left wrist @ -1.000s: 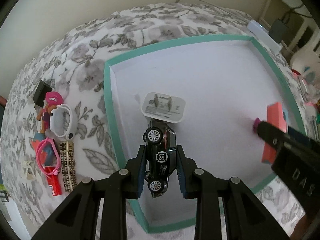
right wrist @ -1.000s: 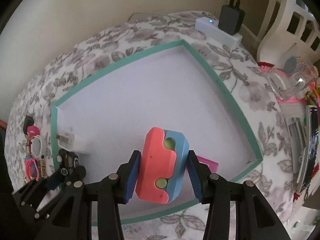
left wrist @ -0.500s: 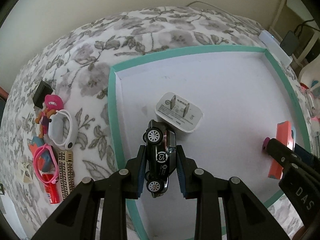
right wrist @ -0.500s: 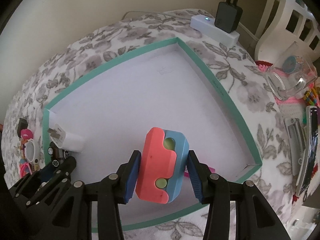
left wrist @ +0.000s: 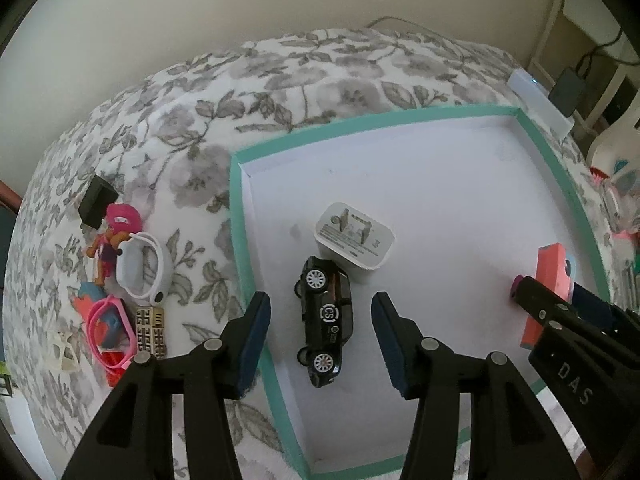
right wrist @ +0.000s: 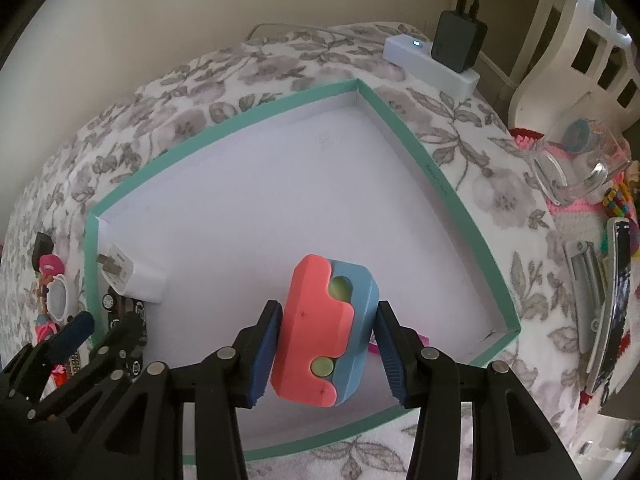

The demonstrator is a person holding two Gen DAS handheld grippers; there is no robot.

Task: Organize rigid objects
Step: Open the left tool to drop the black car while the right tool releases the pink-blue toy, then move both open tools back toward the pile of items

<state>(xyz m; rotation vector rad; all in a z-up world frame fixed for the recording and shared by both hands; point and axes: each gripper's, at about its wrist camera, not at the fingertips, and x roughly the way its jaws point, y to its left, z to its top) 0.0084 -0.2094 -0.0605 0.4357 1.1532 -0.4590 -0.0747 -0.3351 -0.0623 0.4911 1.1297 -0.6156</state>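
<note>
Left wrist view shows our left gripper with its 2 jaws opening, pads clear of the small black die-cast toy car between them. We judge the car is being let go: it lies on its side on the floor of the shallow white cardboard tray with a teal rim, just beside the tray's left wall and touching the white cube-shaped plug charger, so the rigid things cluster in 1 corner. Our right gripper pinches the chunky coral-and-blue plastic block above the tray's near edge, probably held for placing. Loose trinkets such as the pink-capped doll figure lie outside the left wall, unsorted.
</note>
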